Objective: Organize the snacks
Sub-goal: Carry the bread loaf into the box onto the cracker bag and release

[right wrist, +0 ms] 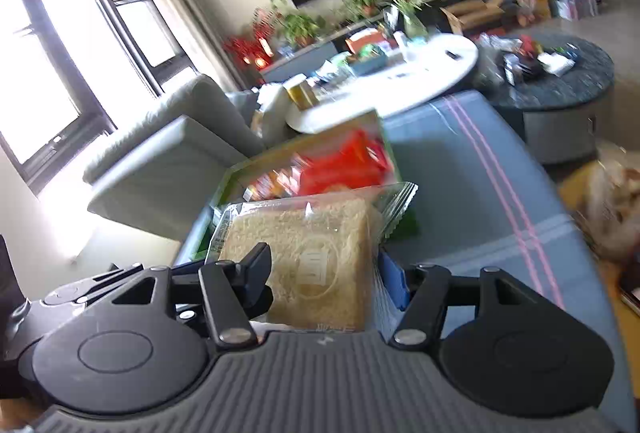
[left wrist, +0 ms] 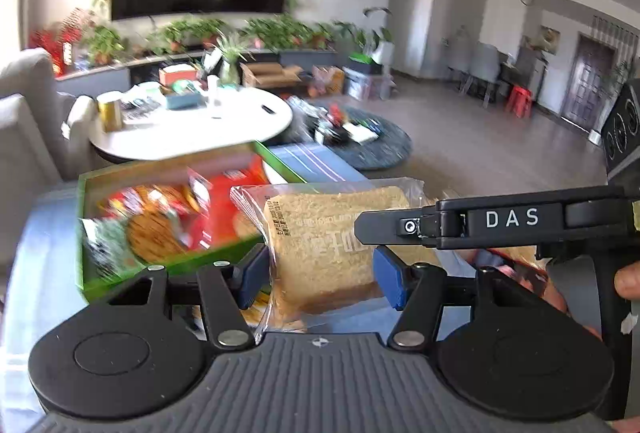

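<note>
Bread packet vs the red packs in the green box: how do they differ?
The bread packet has a clear wrapper showing a tan slice; the red packs are printed and opaque. The bread packet sits between the pads of the left gripper; the red packs lie inside the green box. Both are wrapped snacks.

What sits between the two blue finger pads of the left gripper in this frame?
In the left wrist view, the clear-wrapped bread slice sits between the left gripper pads. The right gripper finger reaches across its right side. The green snack box lies beyond.
</note>
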Demonstrator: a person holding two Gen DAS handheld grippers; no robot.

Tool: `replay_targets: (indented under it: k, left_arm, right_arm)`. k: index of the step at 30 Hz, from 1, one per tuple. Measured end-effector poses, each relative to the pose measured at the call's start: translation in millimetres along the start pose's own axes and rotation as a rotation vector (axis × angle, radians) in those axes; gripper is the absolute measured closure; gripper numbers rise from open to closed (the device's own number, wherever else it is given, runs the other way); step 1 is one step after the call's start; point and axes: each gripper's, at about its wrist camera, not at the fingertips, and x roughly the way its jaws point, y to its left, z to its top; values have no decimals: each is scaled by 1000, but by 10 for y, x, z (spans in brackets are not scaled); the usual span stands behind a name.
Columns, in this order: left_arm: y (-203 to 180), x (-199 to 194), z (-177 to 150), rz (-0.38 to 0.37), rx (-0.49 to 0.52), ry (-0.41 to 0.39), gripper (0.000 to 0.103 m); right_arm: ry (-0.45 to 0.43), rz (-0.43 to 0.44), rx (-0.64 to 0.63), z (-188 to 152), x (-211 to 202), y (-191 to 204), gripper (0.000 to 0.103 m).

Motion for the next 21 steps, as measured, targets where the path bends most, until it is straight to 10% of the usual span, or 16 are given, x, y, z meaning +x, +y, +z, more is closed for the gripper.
replay_targets:
  k: [21]
  left_arm:
    - [1203, 387, 514, 186, -106, -51, 48]
  right_arm:
    - [46, 150, -38, 685, 1189, 530, 42]
